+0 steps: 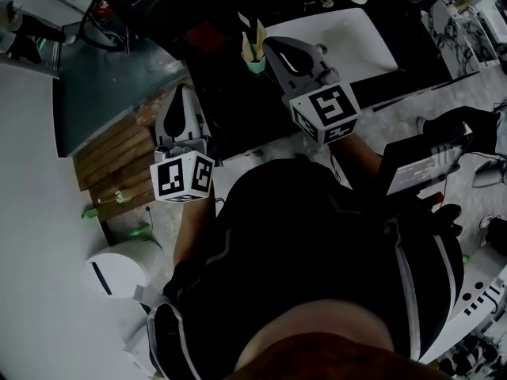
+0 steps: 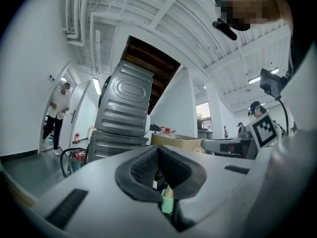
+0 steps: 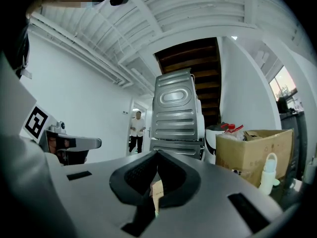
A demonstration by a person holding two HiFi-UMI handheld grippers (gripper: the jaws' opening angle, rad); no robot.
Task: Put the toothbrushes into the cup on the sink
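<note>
- Nearest in the head view, the person's dark-clothed torso (image 1: 317, 252) fills the bottom, with both arms reaching toward 12 o'clock.
- The left tongs (image 1: 184, 93) sit at the torso's 10 o'clock, clenched on nothing. Wooden slats (image 1: 119, 161) lie at their 9 o'clock.
- In the left gripper view their pads (image 2: 141, 167) meet. The green cup (image 2: 167, 202) shows through the gap below them, farther off.
- The right tongs (image 1: 272, 46) are farther out, clenched too, with their tips just beside the cup at its 3 o'clock.
- The cup stands upright on the dark bench (image 1: 230, 117), at 9 o'clock of the white sink (image 1: 348, 38). Tan toothbrushes (image 1: 259, 34) stand in it.
- In the right gripper view a tan strip shows below the closed jaws. Whether it touches them I cannot tell.
- Farthest stand a grey metal cabinet (image 3: 176, 113) and a person in white (image 3: 136, 130) at a doorway.
</note>
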